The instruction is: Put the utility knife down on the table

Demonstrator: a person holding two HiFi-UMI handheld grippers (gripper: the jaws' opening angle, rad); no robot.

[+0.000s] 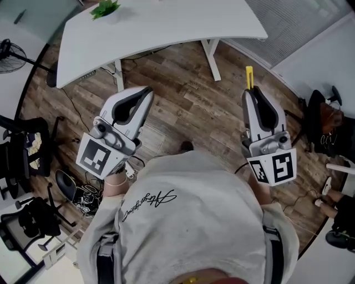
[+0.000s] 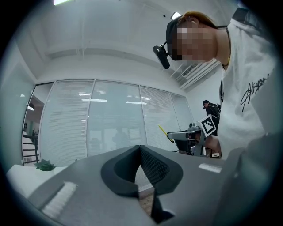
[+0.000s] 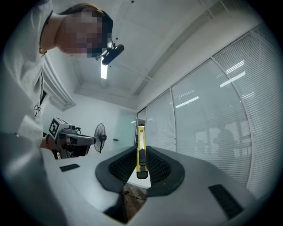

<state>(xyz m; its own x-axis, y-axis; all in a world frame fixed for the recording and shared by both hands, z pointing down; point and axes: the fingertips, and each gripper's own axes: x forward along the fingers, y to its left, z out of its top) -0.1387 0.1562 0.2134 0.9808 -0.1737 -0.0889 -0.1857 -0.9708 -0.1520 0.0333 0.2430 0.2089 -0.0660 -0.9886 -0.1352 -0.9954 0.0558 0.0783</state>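
White table (image 1: 166, 28) well ahead: utility knife (image 3: 141, 152) pinched in right gripper (image 1: 252, 93), presumably for carrying there; left gripper (image 2: 140, 148) closed, empty.

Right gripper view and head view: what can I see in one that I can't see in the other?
Only the right gripper view shows the ceiling light and the black slider on the utility knife. Only the head view shows the green plant and the marker cube on the right gripper. Both show the yellow knife clamped between that gripper's jaws, poking out past them, and both show the left gripper.
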